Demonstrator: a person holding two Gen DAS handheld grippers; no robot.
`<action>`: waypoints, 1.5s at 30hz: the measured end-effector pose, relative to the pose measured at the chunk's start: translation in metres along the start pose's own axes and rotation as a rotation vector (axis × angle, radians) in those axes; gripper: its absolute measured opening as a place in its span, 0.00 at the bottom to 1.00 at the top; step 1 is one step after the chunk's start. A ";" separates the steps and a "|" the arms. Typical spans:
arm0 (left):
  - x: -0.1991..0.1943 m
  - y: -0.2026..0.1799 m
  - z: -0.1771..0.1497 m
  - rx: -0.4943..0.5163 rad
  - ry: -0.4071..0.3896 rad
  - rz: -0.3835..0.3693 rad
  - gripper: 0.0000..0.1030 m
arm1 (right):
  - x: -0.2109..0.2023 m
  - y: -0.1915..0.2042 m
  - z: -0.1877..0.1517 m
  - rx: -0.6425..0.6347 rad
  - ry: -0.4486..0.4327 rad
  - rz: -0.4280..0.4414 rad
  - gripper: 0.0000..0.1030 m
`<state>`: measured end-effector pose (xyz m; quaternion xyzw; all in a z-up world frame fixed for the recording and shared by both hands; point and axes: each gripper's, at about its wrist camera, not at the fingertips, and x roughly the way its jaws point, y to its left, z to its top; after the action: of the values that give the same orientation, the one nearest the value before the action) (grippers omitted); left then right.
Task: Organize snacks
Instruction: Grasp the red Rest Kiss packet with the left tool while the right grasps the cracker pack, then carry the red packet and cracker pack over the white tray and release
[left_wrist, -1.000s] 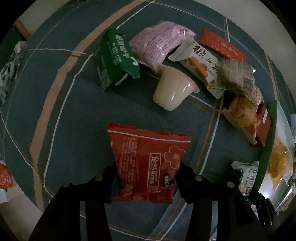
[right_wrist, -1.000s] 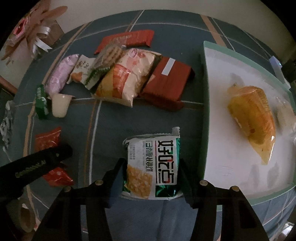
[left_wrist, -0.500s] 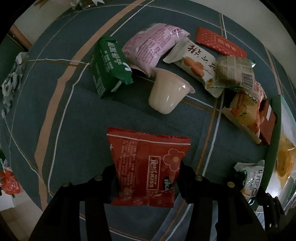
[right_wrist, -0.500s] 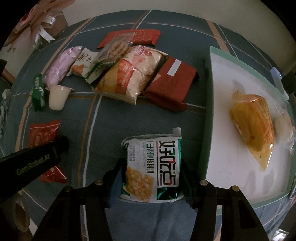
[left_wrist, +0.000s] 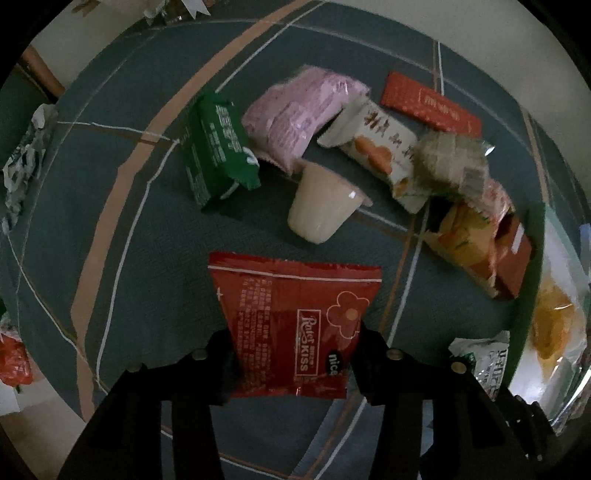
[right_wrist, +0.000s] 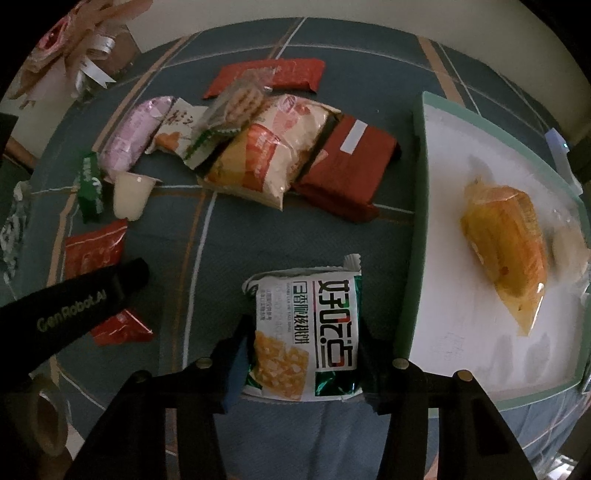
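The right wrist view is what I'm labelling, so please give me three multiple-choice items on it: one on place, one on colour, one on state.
1. Where does the yellow packet lie?
A. in the white tray
B. on the blue cloth
C. under the jelly cup

2. What colour is the packet in the left claw?
A. green
B. red
C. pink

3. How is the right claw?
A. open, empty
B. shut on the white cracker packet
C. out of view

Key: 1 A, it rests on the tray floor; 2 B, red wrapper; 3 B, both fingers press the packet's sides.
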<state>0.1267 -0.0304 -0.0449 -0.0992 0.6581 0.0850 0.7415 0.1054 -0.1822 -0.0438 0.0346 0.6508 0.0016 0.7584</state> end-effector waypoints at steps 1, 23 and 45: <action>-0.005 0.001 0.001 -0.002 -0.010 -0.006 0.50 | -0.002 0.000 0.001 0.002 -0.004 0.002 0.51; -0.063 -0.076 -0.020 0.153 -0.154 -0.081 0.50 | -0.063 -0.085 -0.002 0.168 -0.125 -0.028 0.51; -0.043 -0.217 -0.090 0.481 -0.127 -0.183 0.50 | -0.067 -0.269 -0.048 0.560 -0.112 -0.117 0.52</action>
<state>0.0909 -0.2628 -0.0051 0.0261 0.5997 -0.1353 0.7883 0.0364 -0.4512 0.0004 0.2053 0.5838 -0.2236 0.7530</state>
